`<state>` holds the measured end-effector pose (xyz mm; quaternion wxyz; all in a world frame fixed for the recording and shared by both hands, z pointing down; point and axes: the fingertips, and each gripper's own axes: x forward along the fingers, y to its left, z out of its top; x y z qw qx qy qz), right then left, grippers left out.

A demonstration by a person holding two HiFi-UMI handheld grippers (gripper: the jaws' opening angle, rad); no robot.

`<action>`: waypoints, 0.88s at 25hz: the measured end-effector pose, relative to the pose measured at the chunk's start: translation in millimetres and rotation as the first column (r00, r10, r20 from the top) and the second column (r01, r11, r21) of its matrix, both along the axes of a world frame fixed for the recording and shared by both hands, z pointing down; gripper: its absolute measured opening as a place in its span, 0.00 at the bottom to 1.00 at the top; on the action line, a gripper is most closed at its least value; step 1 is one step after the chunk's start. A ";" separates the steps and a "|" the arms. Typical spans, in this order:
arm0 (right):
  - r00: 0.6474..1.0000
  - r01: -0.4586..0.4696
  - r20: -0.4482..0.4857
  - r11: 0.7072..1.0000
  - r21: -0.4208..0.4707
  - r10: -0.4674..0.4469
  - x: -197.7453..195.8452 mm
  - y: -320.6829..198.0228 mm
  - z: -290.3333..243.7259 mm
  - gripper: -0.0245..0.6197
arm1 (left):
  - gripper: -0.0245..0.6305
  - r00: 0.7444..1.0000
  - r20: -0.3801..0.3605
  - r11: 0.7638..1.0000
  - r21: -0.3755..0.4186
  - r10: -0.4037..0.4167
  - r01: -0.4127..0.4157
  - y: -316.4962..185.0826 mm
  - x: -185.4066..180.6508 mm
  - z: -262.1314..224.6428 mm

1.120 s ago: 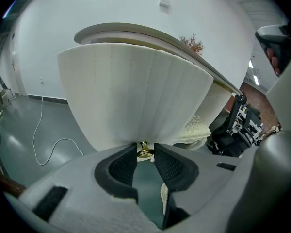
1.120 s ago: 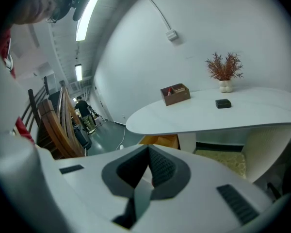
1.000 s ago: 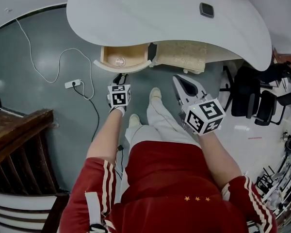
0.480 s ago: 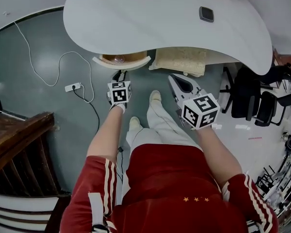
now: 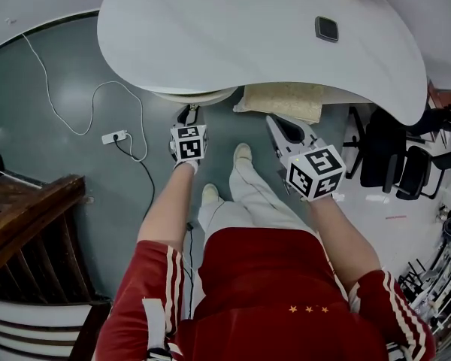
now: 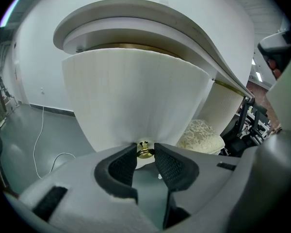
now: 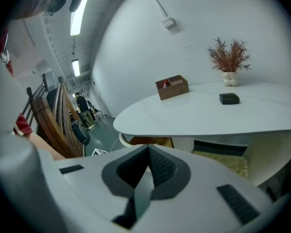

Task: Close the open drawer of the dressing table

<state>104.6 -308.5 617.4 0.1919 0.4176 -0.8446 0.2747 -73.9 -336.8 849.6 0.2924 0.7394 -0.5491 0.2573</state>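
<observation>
The dressing table's white curved top (image 5: 255, 36) fills the upper head view. Only the rim of its drawer (image 5: 195, 95) peeks out from under the top's edge. In the left gripper view the drawer's white curved front (image 6: 136, 101) is close up, with a small brass knob (image 6: 144, 150) at its lower edge. My left gripper (image 6: 145, 152) is shut on that knob, the pads on either side of it; from above the left gripper (image 5: 186, 115) reaches to the drawer front. My right gripper (image 5: 279, 126) hangs shut and empty in front of the table, its pads (image 7: 157, 164) meeting at the tips.
A cushioned stool (image 5: 279, 100) sits under the table at the right. A power strip (image 5: 113, 136) with a cable lies on the floor to the left. Wooden furniture (image 5: 30, 216) stands at the left, black office chairs (image 5: 391, 149) at the right. A wooden box (image 7: 171, 87) and a vase (image 7: 229, 62) stand on the top.
The drawer has slid in under the table top, so its inside no longer shows. My left gripper moved toward the table with it. The right gripper shifted slightly.
</observation>
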 end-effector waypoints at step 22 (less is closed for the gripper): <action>0.999 -0.040 -0.002 0.999 0.025 0.040 18.9 -12.3 23.2 0.04 | 0.21 1.000 0.017 0.997 0.082 0.003 -0.004 -38.1 3.1 -4.3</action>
